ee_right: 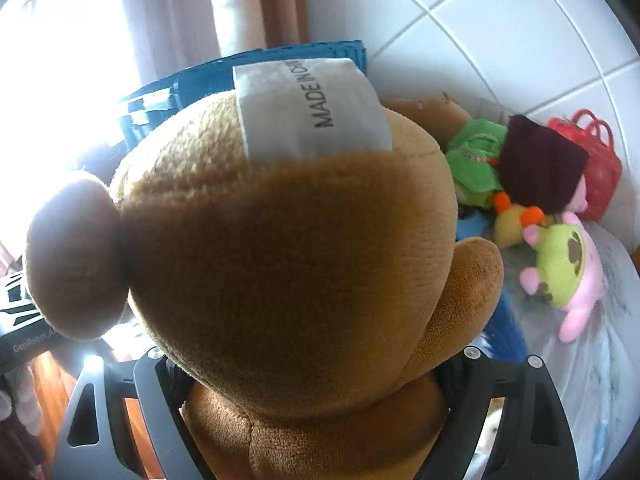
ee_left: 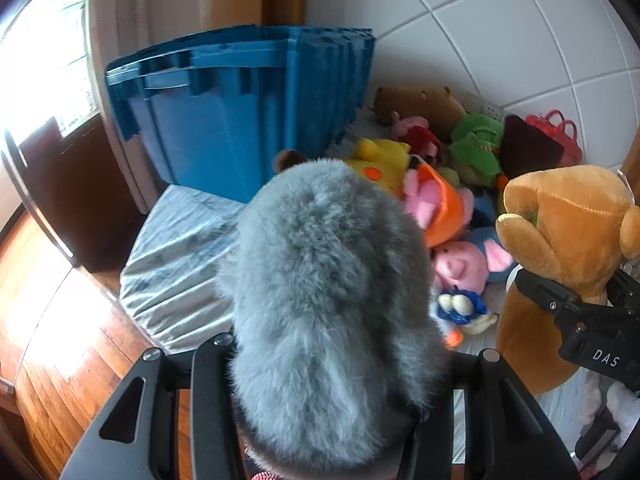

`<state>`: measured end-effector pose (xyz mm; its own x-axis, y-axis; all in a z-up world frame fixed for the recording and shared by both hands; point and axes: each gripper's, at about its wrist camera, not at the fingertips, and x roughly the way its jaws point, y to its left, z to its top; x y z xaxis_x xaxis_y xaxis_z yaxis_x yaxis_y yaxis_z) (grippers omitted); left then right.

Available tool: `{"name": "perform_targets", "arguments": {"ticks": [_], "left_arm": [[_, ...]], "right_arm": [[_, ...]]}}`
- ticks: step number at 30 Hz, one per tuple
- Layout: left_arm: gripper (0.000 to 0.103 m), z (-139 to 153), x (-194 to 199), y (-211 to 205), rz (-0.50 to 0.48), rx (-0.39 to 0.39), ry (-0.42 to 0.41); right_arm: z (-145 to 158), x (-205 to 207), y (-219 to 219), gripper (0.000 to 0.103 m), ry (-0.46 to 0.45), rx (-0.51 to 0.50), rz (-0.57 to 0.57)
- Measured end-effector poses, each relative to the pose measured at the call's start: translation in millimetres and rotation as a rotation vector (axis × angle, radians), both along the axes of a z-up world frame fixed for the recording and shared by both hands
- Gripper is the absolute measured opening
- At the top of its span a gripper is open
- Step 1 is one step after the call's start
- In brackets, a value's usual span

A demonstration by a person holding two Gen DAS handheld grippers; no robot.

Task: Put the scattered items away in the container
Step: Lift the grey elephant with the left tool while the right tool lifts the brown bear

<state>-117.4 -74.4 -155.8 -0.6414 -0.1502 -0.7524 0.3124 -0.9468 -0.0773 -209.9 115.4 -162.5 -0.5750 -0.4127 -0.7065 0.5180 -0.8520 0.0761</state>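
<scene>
Two grippers are in use, each clamped on a plush toy.

Left wrist view, left to right: wood floor [ee_left: 52, 344] fills the lower left, with a mattress [ee_left: 180, 256] in a pale printed sheet beside it. A blue crate [ee_left: 224, 120] stands on the mattress's far end, against the wall; its inside cannot be seen. At centre, the left gripper [ee_left: 324, 400] has its fingers [ee_left: 208, 400] pressed into both flanks of a grey plush [ee_left: 320, 280]. The plush rises forward from between the fingers and blocks the middle of the view. Beyond it lies a heap of small toys [ee_left: 448, 184] on the mattress, between the crate and the tiled wall [ee_left: 520, 32]. At right, the right gripper [ee_left: 576, 304] grips a brown bear [ee_left: 560, 216], held near the grey plush but apart from it.

Right wrist view, left to right: the left gripper's body [ee_right: 24, 340] shows at the left edge. The bear [ee_right: 288, 264] fills the centre, its lower body squeezed between the right gripper's [ee_right: 312, 412] fingers [ee_right: 160, 400]. A white label [ee_right: 312, 108] reading "MADE IN CH…" sits on its upper surface. The crate's rim [ee_right: 280, 60] shows behind the bear. To the right, a green plush [ee_right: 476, 164], a pink-and-green plush [ee_right: 568, 264] and a red bag [ee_right: 592, 160] lie on the mattress [ee_right: 560, 360], well apart from the fingers.
</scene>
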Motion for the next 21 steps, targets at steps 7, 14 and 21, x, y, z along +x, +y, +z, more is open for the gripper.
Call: {"name": "perform_targets", "arguments": {"ticks": [7, 14, 21], "left_arm": [[0.044, 8.1, 27.0, -54.9, 0.046, -0.012, 0.014], [0.044, 13.4, 59.8, -123.4, 0.084, -0.027, 0.020], [0.044, 13.0, 85.0, -190.1, 0.106, -0.038, 0.028]], "right_arm": [[4.1, 8.3, -50.6, 0.088, -0.001, -0.008, 0.052], [12.0, 30.3, -126.0, 0.088, 0.009, -0.018, 0.103], [11.5, 52.4, -196.5, 0.088, 0.014, -0.014, 0.145]]}}
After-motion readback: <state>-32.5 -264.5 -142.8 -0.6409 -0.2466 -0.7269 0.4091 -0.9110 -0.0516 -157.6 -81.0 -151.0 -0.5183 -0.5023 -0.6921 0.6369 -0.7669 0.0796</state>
